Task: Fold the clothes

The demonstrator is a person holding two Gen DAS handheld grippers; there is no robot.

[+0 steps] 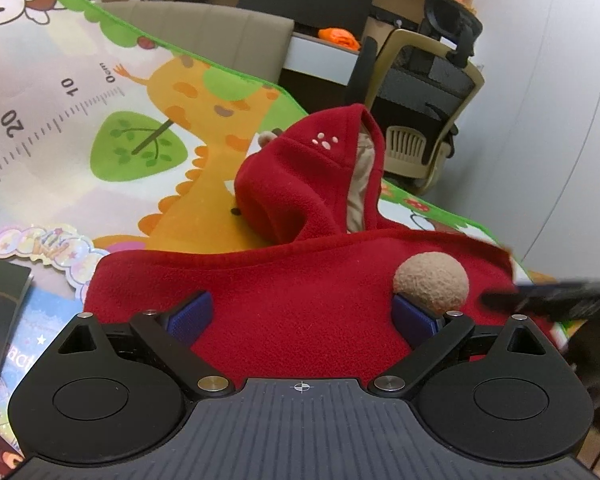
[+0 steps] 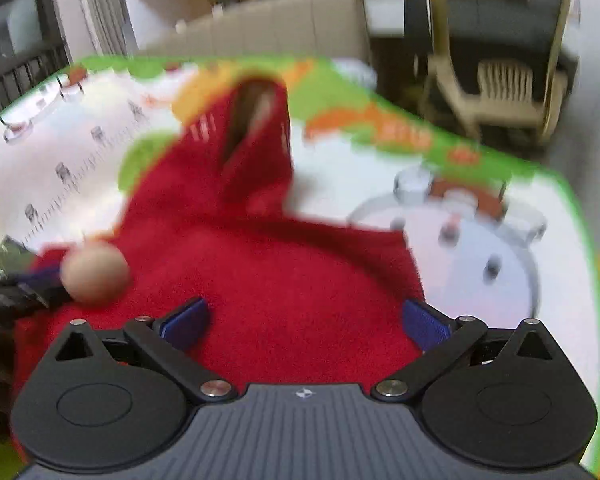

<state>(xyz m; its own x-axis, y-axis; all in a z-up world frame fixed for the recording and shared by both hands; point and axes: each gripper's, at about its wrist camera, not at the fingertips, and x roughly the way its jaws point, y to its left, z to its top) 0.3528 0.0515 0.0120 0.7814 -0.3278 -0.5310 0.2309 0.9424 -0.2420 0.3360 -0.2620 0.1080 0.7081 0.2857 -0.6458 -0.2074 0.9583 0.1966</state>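
Note:
A red fleece hooded garment (image 1: 300,288) lies on a cartoon play mat (image 1: 60,128), its hood (image 1: 312,176) standing up with the beige lining showing. A tan pompom (image 1: 432,284) sits on its near edge. My left gripper (image 1: 303,314) is open, blue pads (image 1: 192,312) spread wide with red fabric between them and the pompom by the right pad. In the blurred right wrist view, my right gripper (image 2: 305,322) is also open over the same garment (image 2: 268,280), with the pompom (image 2: 94,274) to its left. Each gripper shows at the edge of the other's view.
Picture books and a glittery card (image 1: 40,256) lie at the mat's near left. Behind the mat stand a beige sofa back (image 1: 220,32), a desk and an office chair (image 1: 424,92). The mat's green edge (image 2: 580,216) runs close on the right.

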